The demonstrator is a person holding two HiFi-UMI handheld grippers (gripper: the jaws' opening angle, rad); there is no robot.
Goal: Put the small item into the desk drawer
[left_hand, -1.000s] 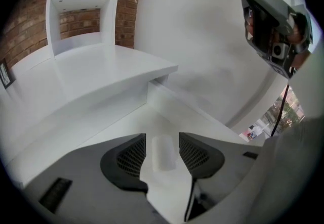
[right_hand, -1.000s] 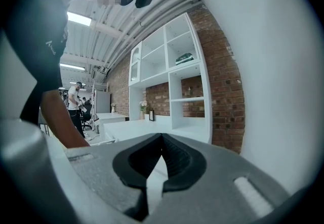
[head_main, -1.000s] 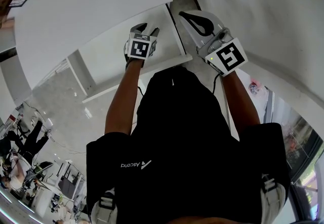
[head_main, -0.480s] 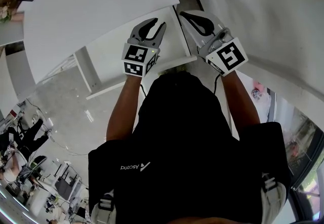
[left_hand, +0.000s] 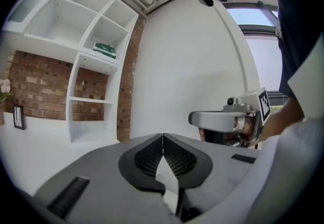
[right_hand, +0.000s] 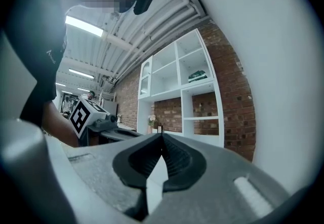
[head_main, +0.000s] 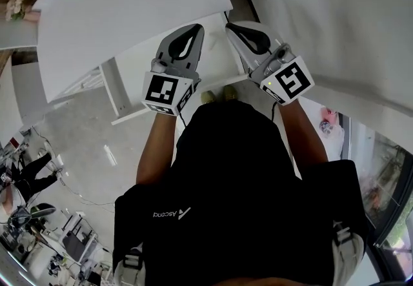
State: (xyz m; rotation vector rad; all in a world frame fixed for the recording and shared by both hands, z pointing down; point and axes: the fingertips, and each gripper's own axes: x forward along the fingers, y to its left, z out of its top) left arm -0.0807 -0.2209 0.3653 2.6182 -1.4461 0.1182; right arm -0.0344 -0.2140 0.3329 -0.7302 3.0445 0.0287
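Seen from the head view, my left gripper (head_main: 197, 28) is held up in front of the person, above the white desk (head_main: 129, 0). Its jaws have just been closing and now meet, with nothing between them. My right gripper (head_main: 230, 25) is beside it, also shut and empty. Below them a white drawer (head_main: 132, 75) juts out from under the desk top. No small item shows in any view. In the left gripper view the ribbed pads (left_hand: 152, 154) touch, and the right gripper (left_hand: 223, 119) hangs to the right. In the right gripper view the pads (right_hand: 174, 160) touch too.
The person's shoes (head_main: 217, 93) stand at the drawer's front edge. A white wall shelf (left_hand: 86, 41) on brick holds a green thing (left_hand: 105, 49); it also shows as the shelf (right_hand: 195, 86) in the right gripper view. A white wall (head_main: 335, 13) rises on the right.
My left gripper rose from low over the drawer to level with the right one, and its jaws went from open to shut. The right gripper shifted slightly.
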